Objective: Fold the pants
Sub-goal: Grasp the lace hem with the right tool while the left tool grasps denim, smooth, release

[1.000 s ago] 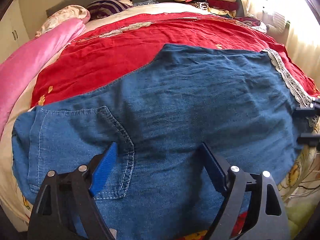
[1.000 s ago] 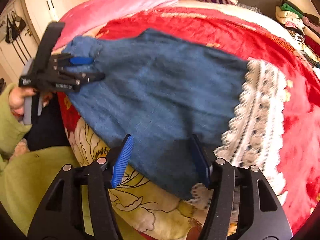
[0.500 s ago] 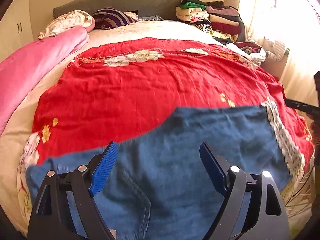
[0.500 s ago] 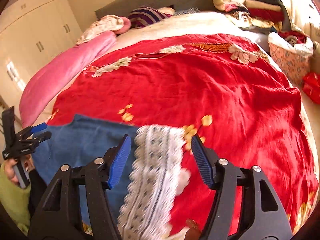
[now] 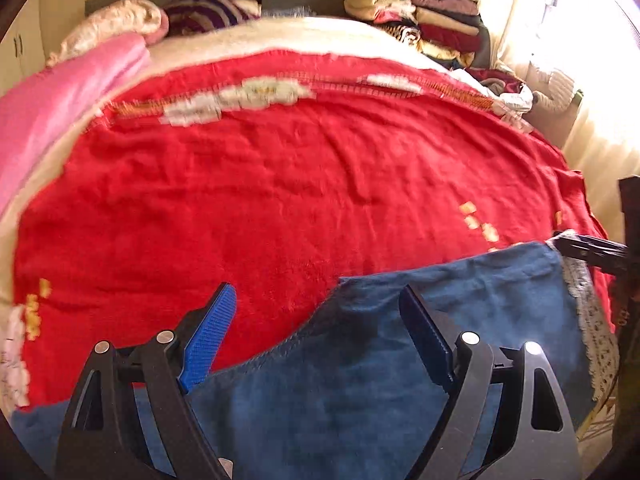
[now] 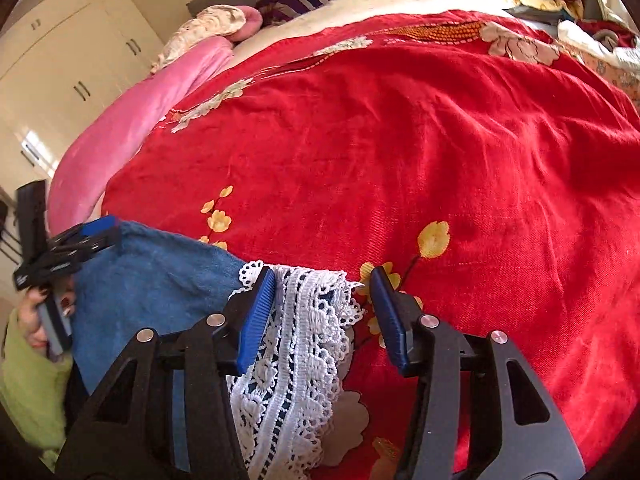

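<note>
Blue denim pants [image 5: 400,380] lie flat on a red blanket [image 5: 280,200] at the near edge of the bed. They have a white lace hem [image 6: 304,340] at the right end. My left gripper [image 5: 318,304] hovers open over the pants' upper edge, nothing pinched. A hand in a green sleeve holds it at the pants' left end [image 6: 68,248] in the right wrist view. My right gripper [image 6: 322,284] straddles the lace hem with its jaws closing. The left pad brushes the lace and the right pad stands off it.
A pink quilt [image 6: 140,120] runs along the bed's left side, with pillows [image 5: 200,12] at the head. Folded clothes [image 5: 420,28] are stacked at the far right corner. Cream wardrobe doors [image 6: 72,60] stand to the left. A bright curtain [image 5: 600,120] hangs on the right.
Both grippers have drawn back, so the pants now sit low in both views. The right gripper rolled and swung from the denim to the lace hem, and its jaws have narrowed.
</note>
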A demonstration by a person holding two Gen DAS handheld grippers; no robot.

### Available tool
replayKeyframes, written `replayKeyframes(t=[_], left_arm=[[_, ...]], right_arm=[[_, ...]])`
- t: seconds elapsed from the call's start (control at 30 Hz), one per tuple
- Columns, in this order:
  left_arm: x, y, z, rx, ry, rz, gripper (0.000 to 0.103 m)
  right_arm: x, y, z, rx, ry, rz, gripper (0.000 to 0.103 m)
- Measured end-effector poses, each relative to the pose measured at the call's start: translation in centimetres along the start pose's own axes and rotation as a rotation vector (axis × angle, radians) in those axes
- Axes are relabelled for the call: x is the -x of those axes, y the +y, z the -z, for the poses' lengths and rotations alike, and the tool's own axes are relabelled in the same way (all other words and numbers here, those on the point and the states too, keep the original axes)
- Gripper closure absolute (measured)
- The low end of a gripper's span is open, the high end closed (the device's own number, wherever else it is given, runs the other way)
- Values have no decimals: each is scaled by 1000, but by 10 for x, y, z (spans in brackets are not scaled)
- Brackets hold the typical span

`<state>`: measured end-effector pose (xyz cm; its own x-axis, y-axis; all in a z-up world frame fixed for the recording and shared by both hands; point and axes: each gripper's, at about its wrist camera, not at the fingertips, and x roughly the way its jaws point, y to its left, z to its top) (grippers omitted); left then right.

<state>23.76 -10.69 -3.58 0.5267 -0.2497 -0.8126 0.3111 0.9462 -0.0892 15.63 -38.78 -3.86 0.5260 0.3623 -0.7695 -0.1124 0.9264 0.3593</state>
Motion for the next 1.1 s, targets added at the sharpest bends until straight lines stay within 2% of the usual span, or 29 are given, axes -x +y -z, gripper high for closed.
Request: replayKeyframes(t=[0.1, 0.13, 0.17, 0.2, 0.23, 0.27, 0.47, 0.57, 0.77, 0.9, 0.97, 1.03, 1.07, 1.1], left_arm=[[-13, 6, 3, 46, 7, 48, 23], [-15, 5, 4, 57, 5, 67, 36], [-15, 3, 5, 64, 2, 91, 55], [-14, 1, 6, 68, 1, 121, 67], [-14, -1, 6, 70, 4, 149, 91], [-12, -2, 7, 71, 6, 163, 95], [18, -3, -4, 80, -89, 177, 97], [20, -7, -12, 59, -104, 141, 97], [-9, -11, -5, 28, -66, 64, 97], [-21, -11, 2, -5, -49, 27, 93], [-22, -8, 3, 4, -48, 42, 93], [-18, -6, 3, 3, -53, 40, 87], [-16, -6, 3, 4, -56, 34, 77], [-9, -3, 4, 10, -66, 17, 72]], right_arm=[[1, 4, 2, 31, -1, -13, 74], [1, 6, 2, 37, -1, -16, 81], [2, 7, 2, 44, -2, -29, 84], [3, 10, 3, 52, -7, -46, 86], [6, 11, 4, 59, -15, -50, 87], [8, 12, 5, 65, -27, -58, 88], [41, 20, -4, 120, -159, -45, 90], [44, 26, -19, 164, -183, -16, 90], [1, 24, -24, 243, -65, 119, 90], [-9, 17, -16, 227, -69, 146, 85], [-10, 15, -15, 215, -68, 152, 82], [-9, 15, -16, 211, -71, 171, 76], [-8, 15, -16, 208, -72, 173, 74], [-4, 14, -16, 196, -73, 178, 67]])
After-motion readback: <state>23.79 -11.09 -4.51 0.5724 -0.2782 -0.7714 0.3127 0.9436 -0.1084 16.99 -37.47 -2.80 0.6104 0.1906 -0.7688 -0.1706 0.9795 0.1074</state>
